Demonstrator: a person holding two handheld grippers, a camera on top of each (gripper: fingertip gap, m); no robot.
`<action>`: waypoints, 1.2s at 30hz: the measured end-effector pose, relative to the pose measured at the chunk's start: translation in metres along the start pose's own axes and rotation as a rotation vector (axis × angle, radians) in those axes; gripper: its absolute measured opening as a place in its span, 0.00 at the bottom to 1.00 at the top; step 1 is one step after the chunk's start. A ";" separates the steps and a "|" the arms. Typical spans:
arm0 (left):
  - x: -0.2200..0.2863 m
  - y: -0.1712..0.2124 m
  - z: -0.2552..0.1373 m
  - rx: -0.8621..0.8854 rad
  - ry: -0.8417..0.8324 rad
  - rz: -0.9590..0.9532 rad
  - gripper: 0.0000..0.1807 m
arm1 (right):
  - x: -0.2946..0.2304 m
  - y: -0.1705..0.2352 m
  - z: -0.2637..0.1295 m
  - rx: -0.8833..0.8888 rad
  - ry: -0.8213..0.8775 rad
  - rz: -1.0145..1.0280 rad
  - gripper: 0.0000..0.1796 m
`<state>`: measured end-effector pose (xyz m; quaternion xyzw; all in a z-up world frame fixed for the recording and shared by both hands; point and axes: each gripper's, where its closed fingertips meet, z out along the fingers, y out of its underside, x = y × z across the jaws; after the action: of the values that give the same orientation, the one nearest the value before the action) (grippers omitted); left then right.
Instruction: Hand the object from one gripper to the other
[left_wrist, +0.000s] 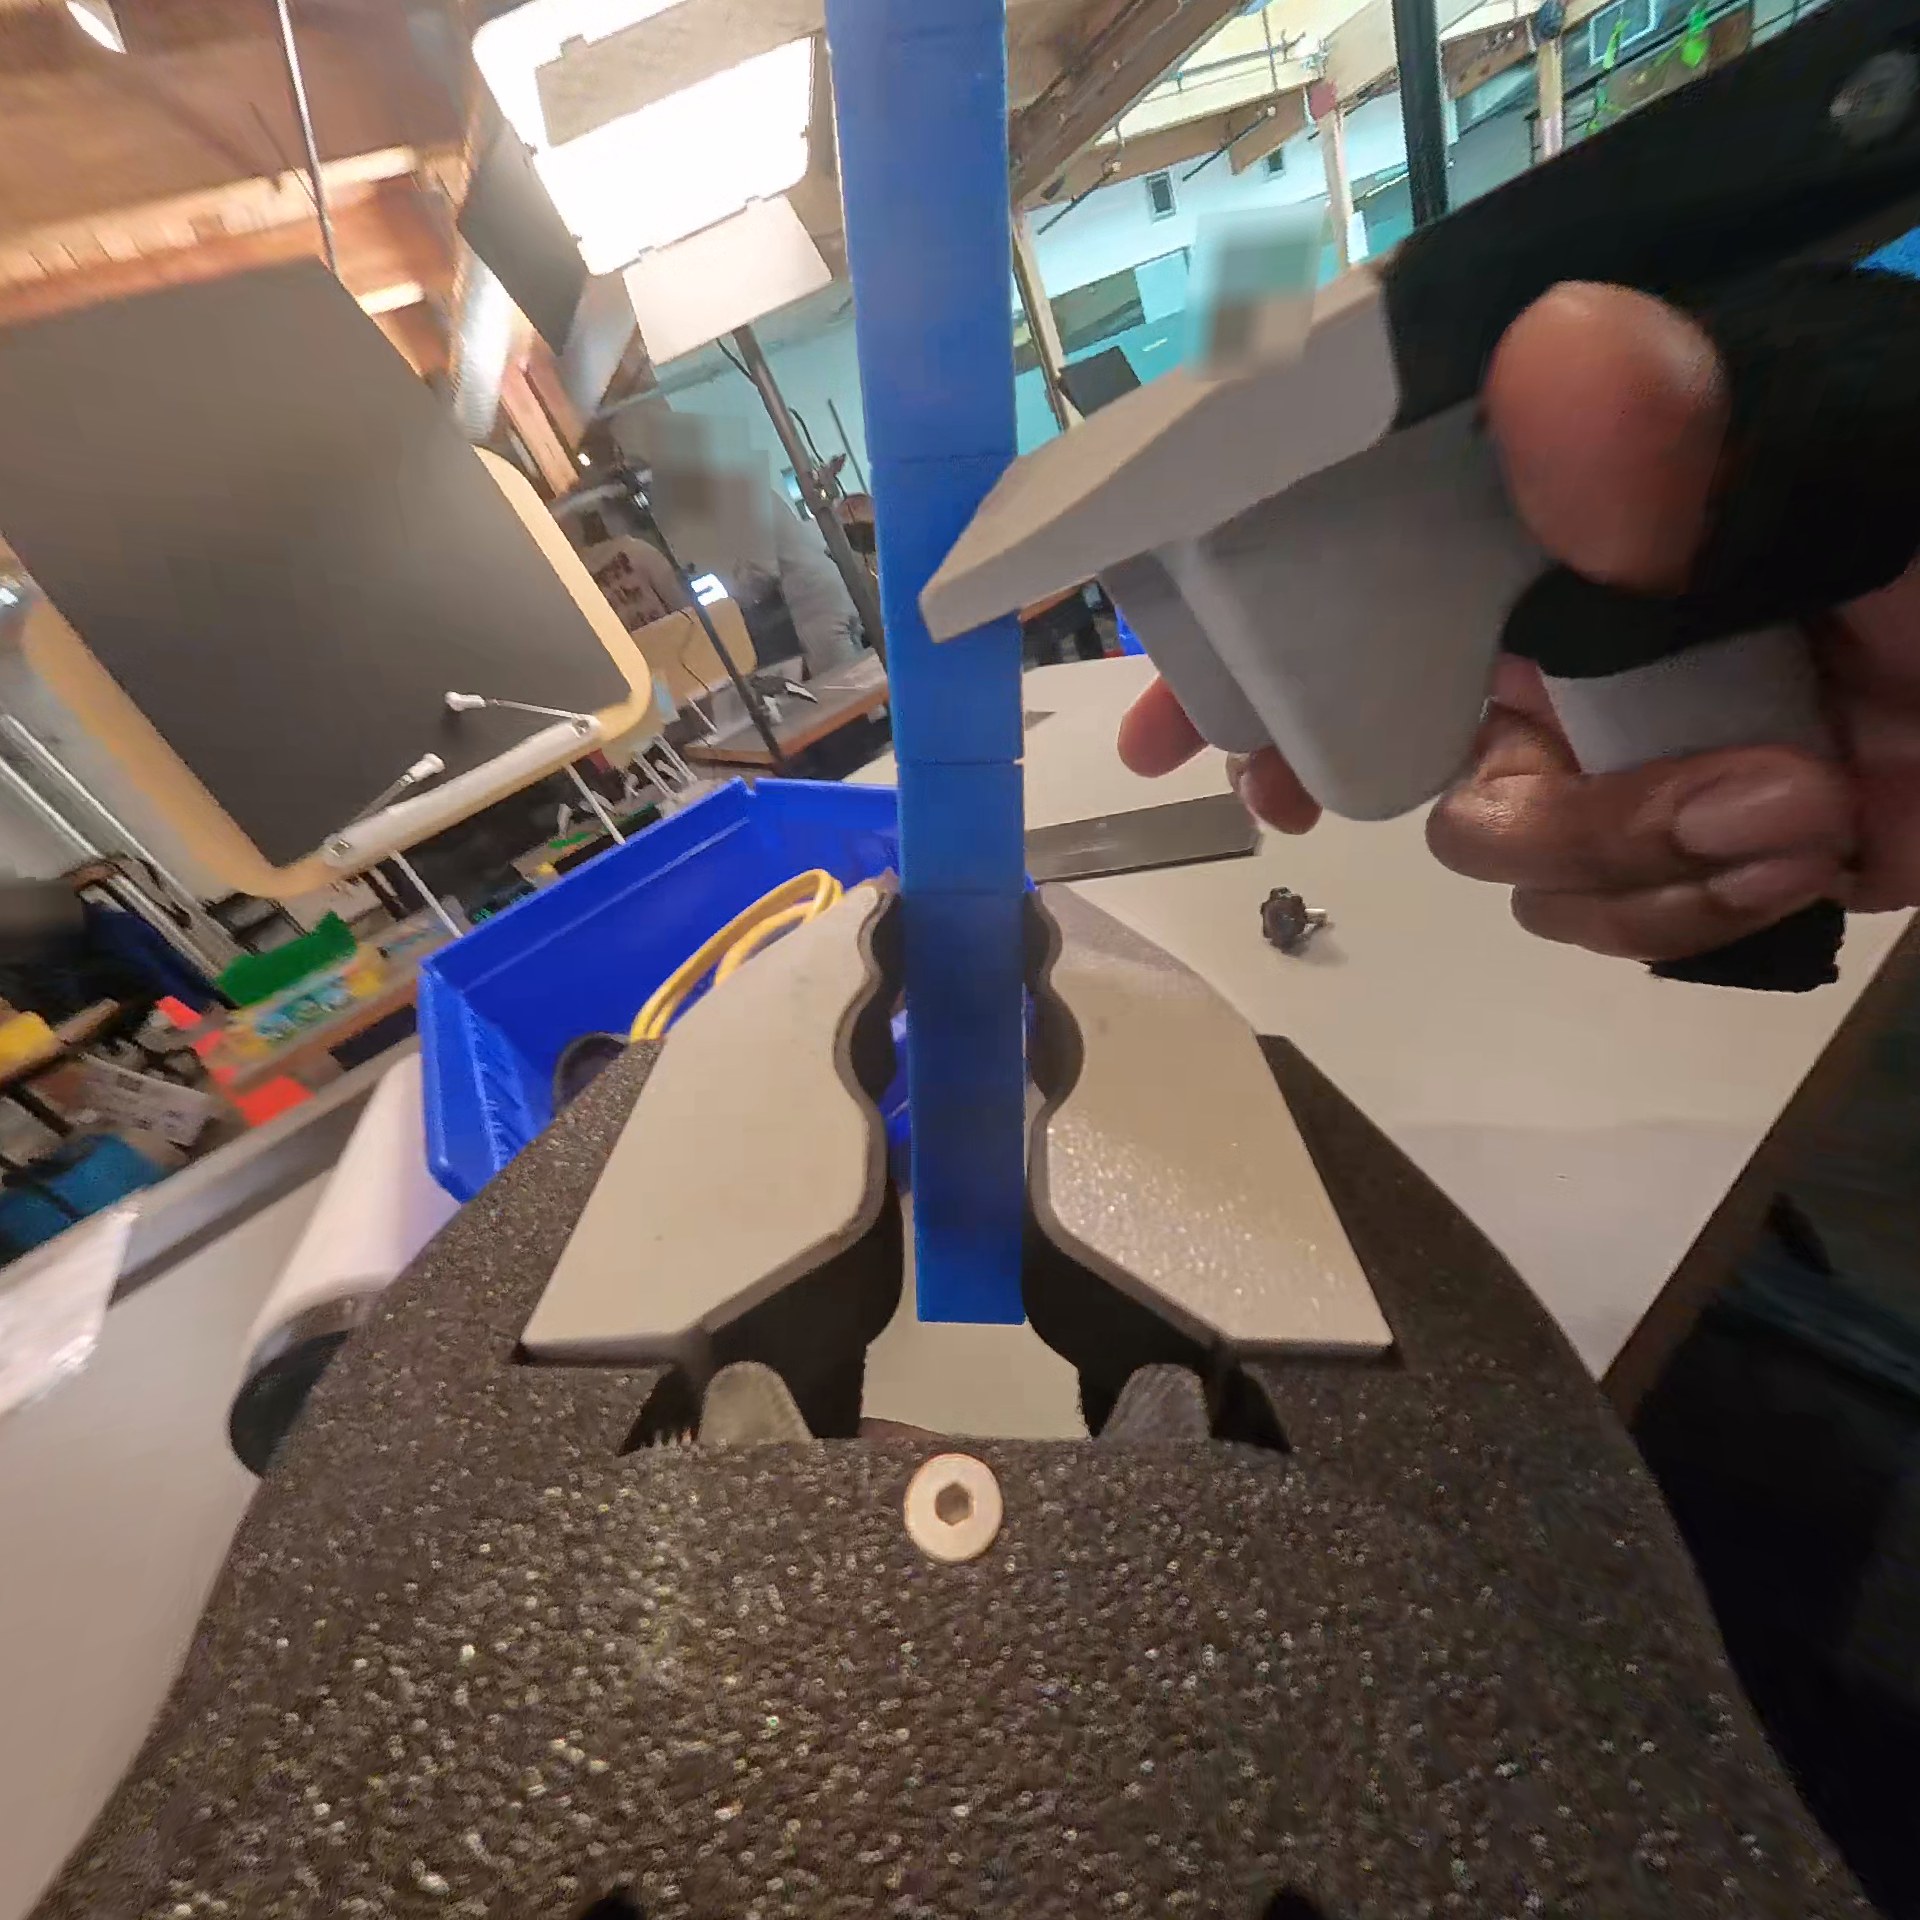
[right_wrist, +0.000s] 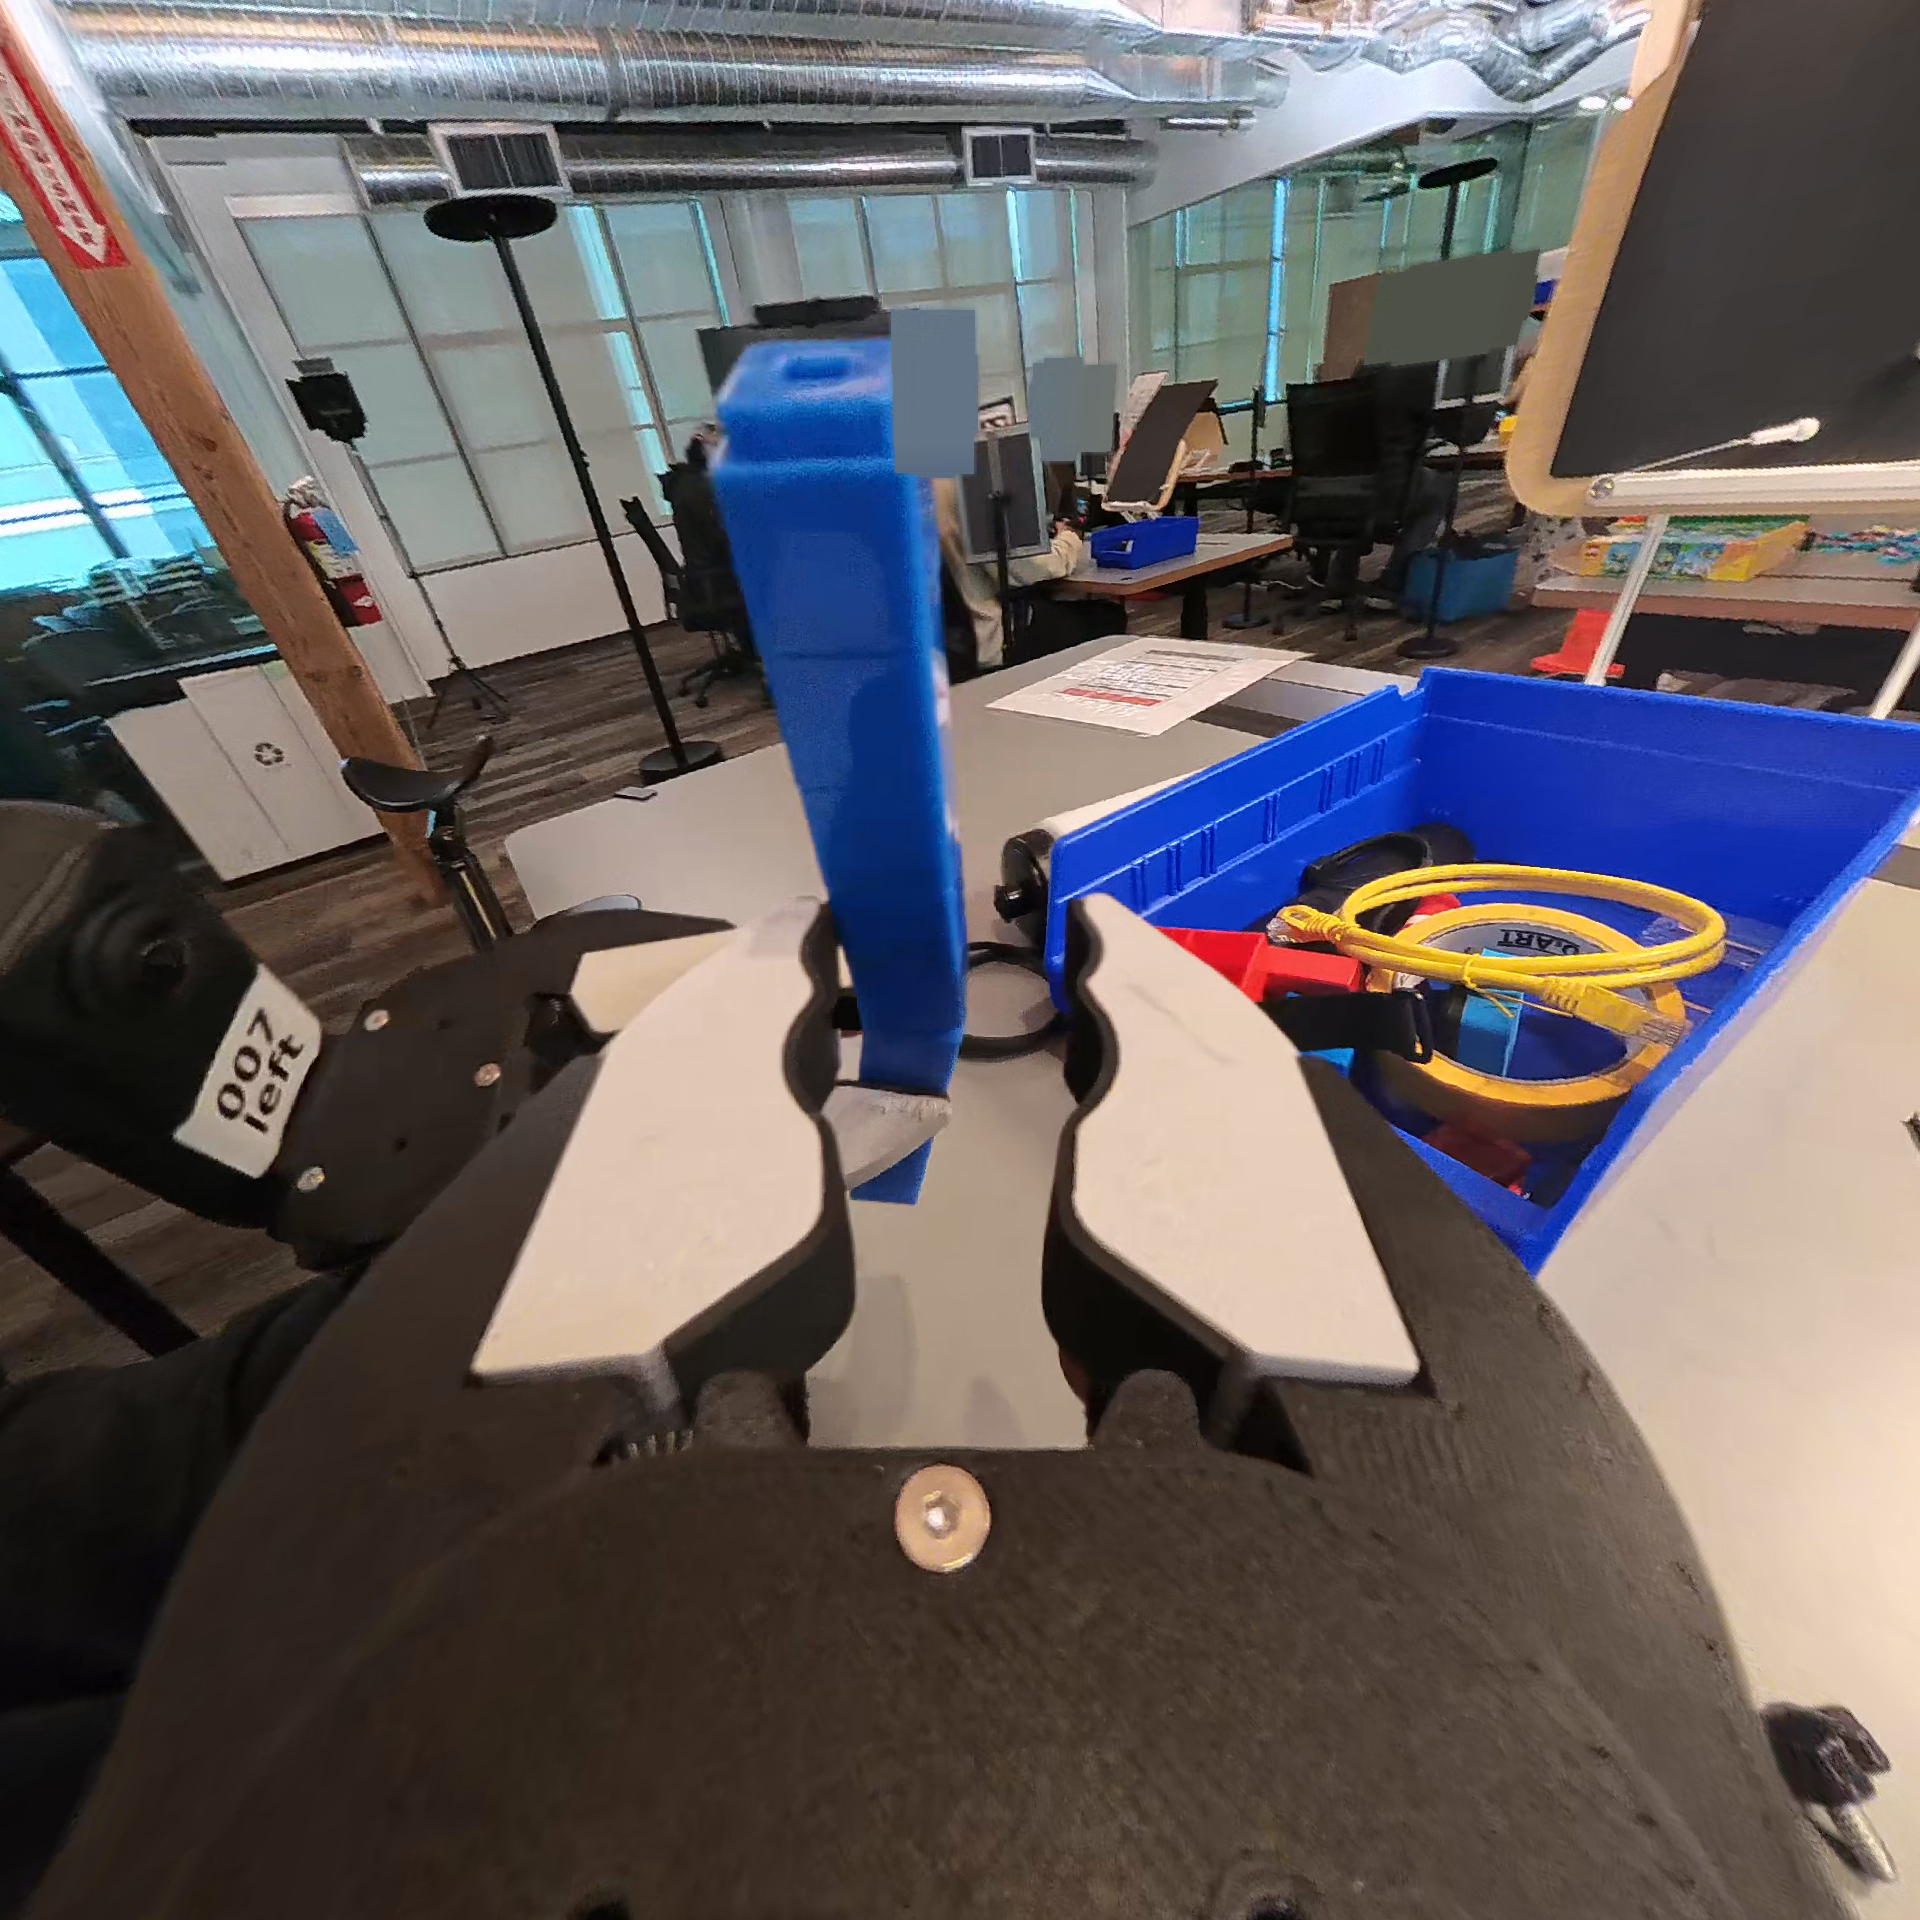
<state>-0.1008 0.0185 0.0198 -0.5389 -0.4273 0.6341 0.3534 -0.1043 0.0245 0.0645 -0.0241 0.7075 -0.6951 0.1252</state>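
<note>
Blue and tall, the segmented bar (left_wrist: 951, 727) stands upright between the fingers of the left gripper (left_wrist: 961, 966), clamped at its lower end with the fingers pressed against both sides. From the right wrist view that same blue bar (right_wrist: 852, 727) rises just past the right gripper (right_wrist: 951, 966), whose fingers are spread apart; the bar sits close to the left finger (right_wrist: 675, 1143), with a clear gap to the right one. Whether that left finger touches the bar, I cannot tell. Low on the bar, a grey fingertip (right_wrist: 883, 1127) of the other gripper shows across it. A hand (left_wrist: 1662, 748) in a black fingerless glove grips a grey handle at the upper right of the left wrist view. On the grey bench (right_wrist: 1714, 1403), a blue bin (right_wrist: 1558, 748) holds a yellow cable (right_wrist: 1507, 935) and a roll of tape (right_wrist: 1507, 1070). A small black knob (left_wrist: 1286, 920) lies on the bench further right.
</note>
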 end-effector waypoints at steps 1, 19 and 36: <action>0.000 -0.002 0.000 0.012 -0.012 0.028 0.12 | -0.002 0.001 0.000 0.000 -0.023 0.004 0.18; 0.019 -0.028 -0.013 0.206 -0.078 0.353 0.12 | -0.013 0.006 -0.028 0.103 -0.406 0.328 0.12; 0.017 -0.024 -0.015 0.159 -0.075 0.414 0.12 | -0.016 0.013 -0.024 0.041 -0.322 0.218 0.12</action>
<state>-0.0895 0.0453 0.0345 -0.5616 -0.2690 0.7444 0.2410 -0.0926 0.0521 0.0536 -0.0558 0.6626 -0.6787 0.3117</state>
